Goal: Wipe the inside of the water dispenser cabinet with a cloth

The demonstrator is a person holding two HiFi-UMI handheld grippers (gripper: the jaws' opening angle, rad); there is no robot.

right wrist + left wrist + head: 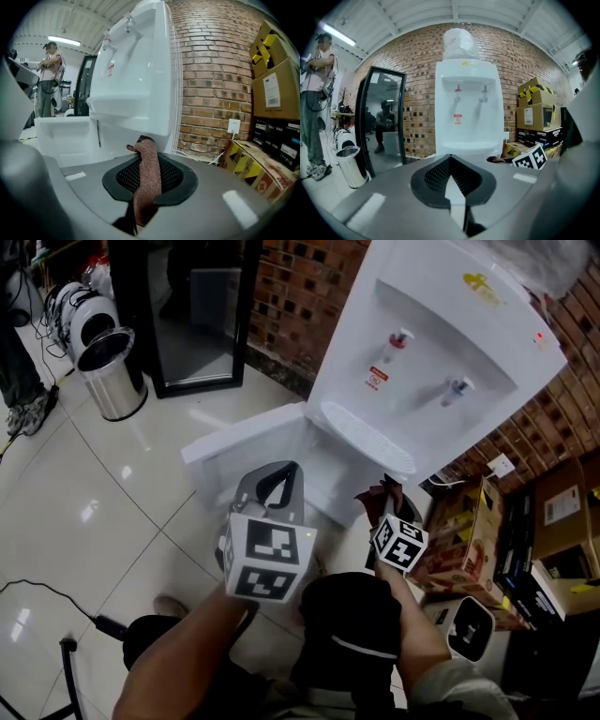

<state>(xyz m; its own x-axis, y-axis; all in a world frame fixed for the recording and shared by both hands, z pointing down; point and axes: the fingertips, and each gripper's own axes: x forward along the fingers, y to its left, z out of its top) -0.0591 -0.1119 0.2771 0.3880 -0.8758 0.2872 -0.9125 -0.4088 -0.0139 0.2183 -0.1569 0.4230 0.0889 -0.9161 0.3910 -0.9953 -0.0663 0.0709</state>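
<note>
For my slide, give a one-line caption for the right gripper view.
Right gripper shut on a brown cloth, before the water dispenser with its cabinet door open, beside a brick wall.

R gripper [145, 161] clamped on brown cloth [148, 185], cloth tip pokes out twd 12. White dispenser [136, 70] at 11, its door [65, 136] open at 9. Brick wall [211, 70] at 1, boxes [276, 79] at 3.

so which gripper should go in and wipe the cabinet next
Right. The right gripper is shut on the cloth, facing the open cabinet; the left gripper is shut and empty.
</note>
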